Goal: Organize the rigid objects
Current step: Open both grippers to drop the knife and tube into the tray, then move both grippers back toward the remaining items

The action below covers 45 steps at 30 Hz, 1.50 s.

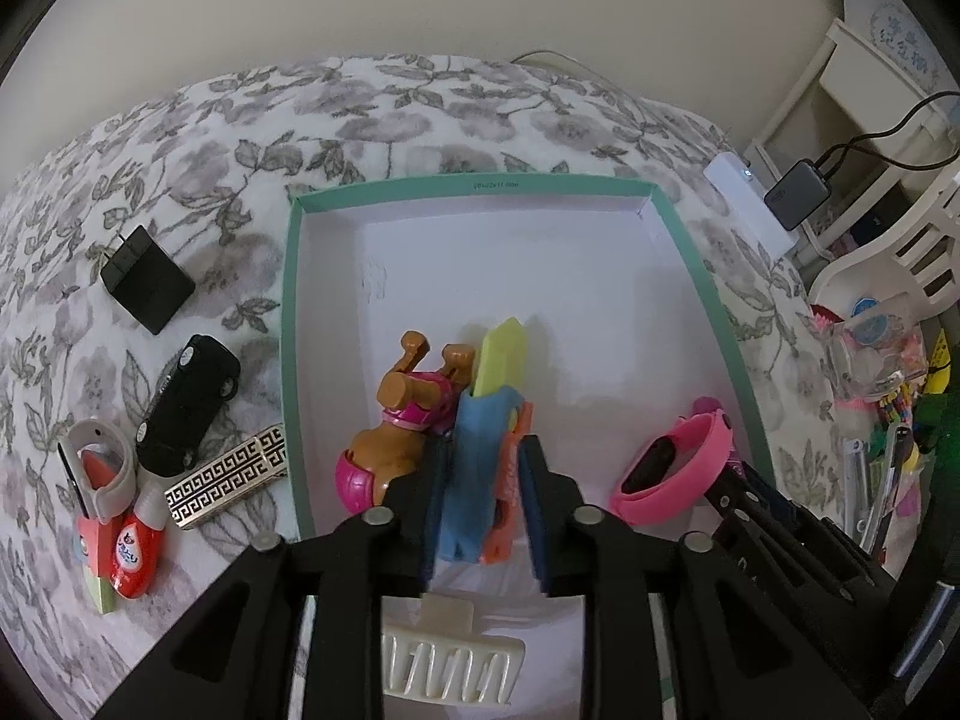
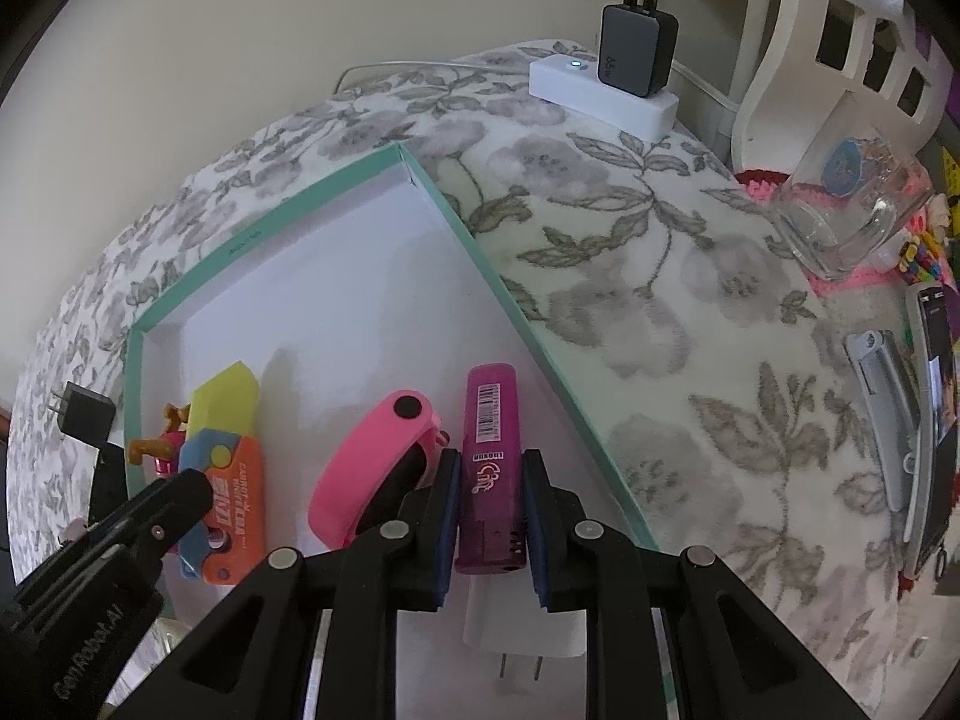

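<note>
A teal-rimmed white tray [image 1: 288,330] [image 2: 510,294] lies on the floral cloth. In it, a blue, orange and yellow toy knife [image 1: 480,468] [image 2: 231,480] lies between the pads of my left gripper [image 1: 483,471], which stand slightly off it, so that gripper is open. A brown and pink dog figure [image 1: 396,426] lies just left of the toy. My right gripper [image 2: 489,480] is shut on a purple marker [image 2: 489,438] with a barcode, low over the tray by its right wall. A pink wristband [image 2: 372,468] [image 1: 672,468] rests between the two grippers.
Left of the tray lie a black charger [image 1: 147,279], black toy car [image 1: 186,405], patterned bar [image 1: 228,477] and red glue bottles [image 1: 132,552]. A white hair clip [image 1: 450,666] and white plug [image 2: 522,624] sit under the grippers. A glass jar [image 2: 852,216] and power strip [image 2: 600,96] stand right.
</note>
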Tool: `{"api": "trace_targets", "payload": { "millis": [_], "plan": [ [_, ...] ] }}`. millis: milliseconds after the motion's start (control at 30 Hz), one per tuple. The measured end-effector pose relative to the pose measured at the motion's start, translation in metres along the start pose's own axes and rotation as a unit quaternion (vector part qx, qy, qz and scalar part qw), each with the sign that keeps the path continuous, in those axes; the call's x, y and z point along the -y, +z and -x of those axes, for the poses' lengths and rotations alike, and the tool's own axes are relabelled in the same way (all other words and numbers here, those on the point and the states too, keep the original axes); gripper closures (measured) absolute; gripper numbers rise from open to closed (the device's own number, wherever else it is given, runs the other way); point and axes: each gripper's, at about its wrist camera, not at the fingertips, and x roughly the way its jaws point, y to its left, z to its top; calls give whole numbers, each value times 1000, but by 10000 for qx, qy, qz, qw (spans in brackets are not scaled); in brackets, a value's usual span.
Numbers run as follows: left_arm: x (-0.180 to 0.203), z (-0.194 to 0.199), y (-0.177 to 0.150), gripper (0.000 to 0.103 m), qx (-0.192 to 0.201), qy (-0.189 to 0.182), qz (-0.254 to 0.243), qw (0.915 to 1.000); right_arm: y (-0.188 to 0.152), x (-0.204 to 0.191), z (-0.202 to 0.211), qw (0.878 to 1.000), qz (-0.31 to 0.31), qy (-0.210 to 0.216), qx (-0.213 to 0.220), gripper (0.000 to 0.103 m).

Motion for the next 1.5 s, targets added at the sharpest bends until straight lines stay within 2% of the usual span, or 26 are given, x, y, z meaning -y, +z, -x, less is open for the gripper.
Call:
{"api": "trace_targets", "payload": {
  "millis": [67,100,233,333,433,467,533,567,600,667,733,833,933,1033,1200,1267,1500],
  "plan": [
    [0,4,0,54,10,-30,-7,10000,0,-1,5,10000,31,-31,38,80],
    [0,7,1,51,29,-33,-16,10000,0,-2,7,10000,44,-36,52,79],
    [-2,22,2,50,156,-71,0,9999,0,-6,21,9997,137,-52,204,67],
    [-7,35,4,45,271,-68,122,9995,-1,-11,34,9990,224,-98,369,66],
    [-17,49,5,36,436,5,264,9987,-1,-14,49,9981,270,-102,545,64],
    [-20,54,6,34,495,56,309,9983,-1,-15,52,9978,284,-90,592,59],
    [-30,62,5,24,606,120,441,9971,-2,-18,59,9973,296,-56,677,50],
    [-35,66,4,17,647,151,526,9964,-3,-20,60,9971,301,-40,697,49],
    [-39,68,4,14,683,182,595,9957,-4,-22,62,9970,311,-30,706,49],
    [-50,72,1,14,761,255,732,9941,-7,-26,64,9969,349,-22,710,48],
    [-60,75,-1,13,794,336,854,9926,-9,-31,66,9968,379,-3,705,42],
    [-78,80,-5,3,834,422,1088,9897,-15,-39,68,9966,433,34,695,37],
    [-101,88,-9,2,904,520,1377,9850,-20,-50,68,9963,542,81,660,30],
    [-128,95,-14,2,965,752,1635,9789,-26,-65,69,9958,648,181,614,27],
    [-172,94,-28,2,706,1166,1812,9740,-38,-96,69,9934,935,310,587,18],
    [-191,95,-34,2,690,1370,1936,9690,-43,-111,68,9916,1090,404,559,17],
    [-243,103,-51,2,667,1407,2564,9539,-60,-154,67,9849,1535,621,501,5]
  ]
}}
